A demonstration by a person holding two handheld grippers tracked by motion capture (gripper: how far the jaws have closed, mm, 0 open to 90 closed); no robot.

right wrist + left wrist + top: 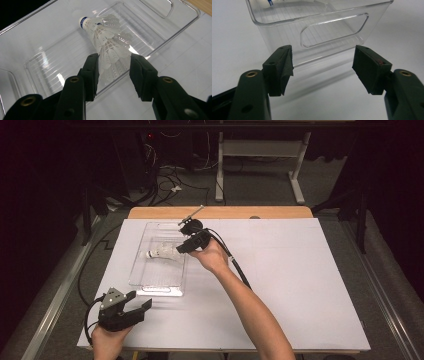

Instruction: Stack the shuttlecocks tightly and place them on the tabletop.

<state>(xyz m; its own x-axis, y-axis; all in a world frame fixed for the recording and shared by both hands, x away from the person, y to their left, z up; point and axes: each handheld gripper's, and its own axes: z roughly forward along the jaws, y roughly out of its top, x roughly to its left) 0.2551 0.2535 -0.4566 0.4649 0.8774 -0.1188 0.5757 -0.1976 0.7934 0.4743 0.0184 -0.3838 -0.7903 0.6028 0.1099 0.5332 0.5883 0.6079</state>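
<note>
The right tool (113, 68) grips the shuttlecock's (107, 40) feather skirt over the clear bin (37, 45), seemingly placing it; releasing comes next; the left tool (323, 68) waits agape.

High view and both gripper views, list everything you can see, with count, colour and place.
shuttlecock: one, white with a blue band at its cork, lying in the bin, its skirt between the right gripper's jaws
clear bin: one, transparent, on the left part of the board
white board: one, white, covers the table
wooden table: one, tan, edge visible beyond the board
cables: several, dark and light, on the floor behind
left gripper: one, black, near left corner, jaws open, holding nothing
right gripper: one, black, at the bin's right rim
</note>
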